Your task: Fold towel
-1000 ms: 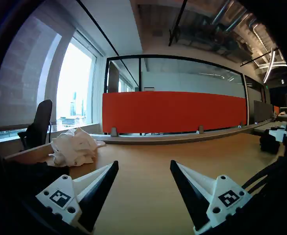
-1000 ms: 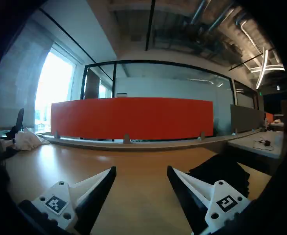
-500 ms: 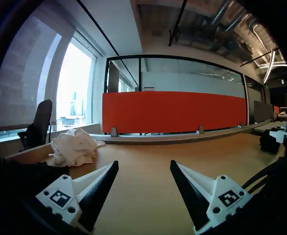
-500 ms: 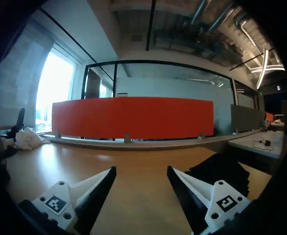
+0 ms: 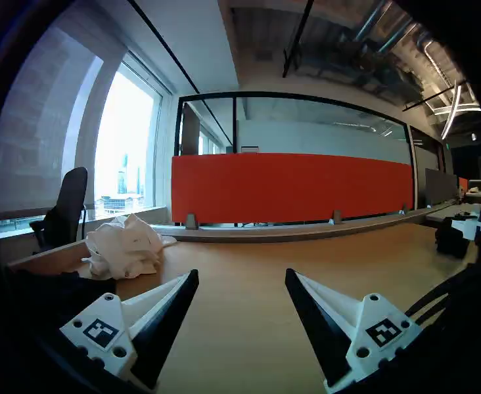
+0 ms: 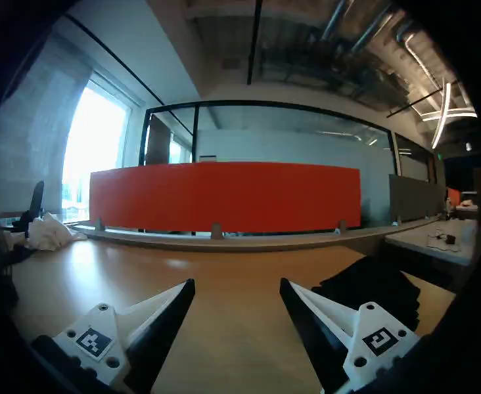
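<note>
So right up close in the left gripper view, the left gripper (image 5: 241, 271) has its two fingers spread wide, just hovering low over bare wood with the tips well apart. Same deal in the right gripper view: the right gripper (image 6: 236, 282) is wide too, pointing out flat across the table (image 5: 260, 308). The table is a light wooden one and it runs a long way back. A bit past the right gripper's right-hand finger there's a pile of black cloth (image 6: 375, 285) lying on the table, looks stacked or folded, but I can't tell exactly what it is. Further out, the towel (image 5: 123, 247) is a white crumpled heap sitting on the table, off to the left of the left gripper's fingers and apart from both tools. In the right gripper view it's small, way over at the left edge. Behind the towel there's a dark office chair (image 5: 63, 213) by the window (image 5: 125, 157), which is super bright. Along the back edge of the table stands a long orange divider (image 5: 293, 187), with a glass wall (image 5: 319, 125) behind it. Up top you get exposed ceiling pipes (image 6: 345, 33) and a light strip (image 6: 441, 115).
</note>
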